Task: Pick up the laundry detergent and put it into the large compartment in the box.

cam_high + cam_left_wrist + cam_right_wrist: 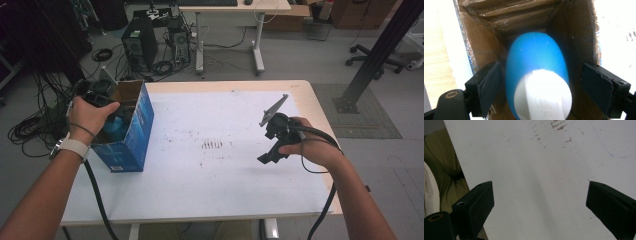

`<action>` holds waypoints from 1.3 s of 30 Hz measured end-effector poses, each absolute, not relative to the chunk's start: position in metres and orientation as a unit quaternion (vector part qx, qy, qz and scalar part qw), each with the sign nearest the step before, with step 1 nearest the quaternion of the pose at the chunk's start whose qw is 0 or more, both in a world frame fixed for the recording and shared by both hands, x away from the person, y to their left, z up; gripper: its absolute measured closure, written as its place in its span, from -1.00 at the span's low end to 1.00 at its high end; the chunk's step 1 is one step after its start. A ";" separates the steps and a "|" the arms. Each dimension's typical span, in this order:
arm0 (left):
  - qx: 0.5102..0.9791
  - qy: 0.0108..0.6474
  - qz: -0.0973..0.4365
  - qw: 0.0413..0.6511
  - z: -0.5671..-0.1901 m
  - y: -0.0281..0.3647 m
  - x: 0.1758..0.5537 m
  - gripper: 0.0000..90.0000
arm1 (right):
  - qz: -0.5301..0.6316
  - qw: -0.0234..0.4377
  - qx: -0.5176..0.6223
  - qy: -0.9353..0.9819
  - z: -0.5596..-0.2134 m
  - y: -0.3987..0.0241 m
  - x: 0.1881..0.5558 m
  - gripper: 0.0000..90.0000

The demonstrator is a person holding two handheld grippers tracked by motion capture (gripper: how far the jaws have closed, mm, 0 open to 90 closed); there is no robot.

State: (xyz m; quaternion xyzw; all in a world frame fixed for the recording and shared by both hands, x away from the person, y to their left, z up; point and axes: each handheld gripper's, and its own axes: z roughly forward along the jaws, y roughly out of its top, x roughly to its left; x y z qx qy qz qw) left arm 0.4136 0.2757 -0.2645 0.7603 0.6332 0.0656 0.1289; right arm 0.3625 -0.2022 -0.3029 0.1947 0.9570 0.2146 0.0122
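A blue cardboard box point(134, 131) stands open-topped at the table's left edge. Inside it stands a blue bottle point(115, 125) with a white cap point(542, 96). My left gripper point(100, 96) reaches down into the box's opening. In the left gripper view that gripper point(539, 75) is open, its pads point(490, 87) on either side of the bottle point(536, 55) with a gap at each side. My right gripper point(267, 156) hangs above the right part of the white table point(210, 180). In its own view the right gripper point(539, 195) is open over bare tabletop with nothing between its fingers.
Brown smudges point(212, 145) mark the table's middle. Beyond the table are a computer tower point(139, 42), coiled cables point(30, 127) on the floor at the left, a white desk point(230, 20) at the back and a black slanted post point(380, 50) at the right.
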 end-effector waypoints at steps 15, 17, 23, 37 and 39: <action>0.768 0.619 0.071 0.144 -0.244 0.273 0.407 -0.72 | 0.218 0.019 0.194 0.956 -0.297 -0.204 0.359 -0.82; 0.770 0.616 0.075 0.146 -0.239 0.272 0.405 -0.72 | 0.217 0.019 0.194 0.957 -0.297 -0.204 0.359 -0.82; 0.779 0.603 0.087 0.148 -0.224 0.268 0.402 -0.74 | 0.218 0.020 0.194 0.956 -0.295 -0.203 0.359 -0.82; 0.803 0.566 0.101 0.157 -0.197 0.251 0.392 -0.76 | 0.219 0.022 0.191 0.957 -0.292 -0.202 0.359 -0.82; 0.807 0.561 0.102 0.156 -0.194 0.247 0.391 -0.76 | 0.219 0.022 0.191 0.957 -0.292 -0.202 0.359 -0.82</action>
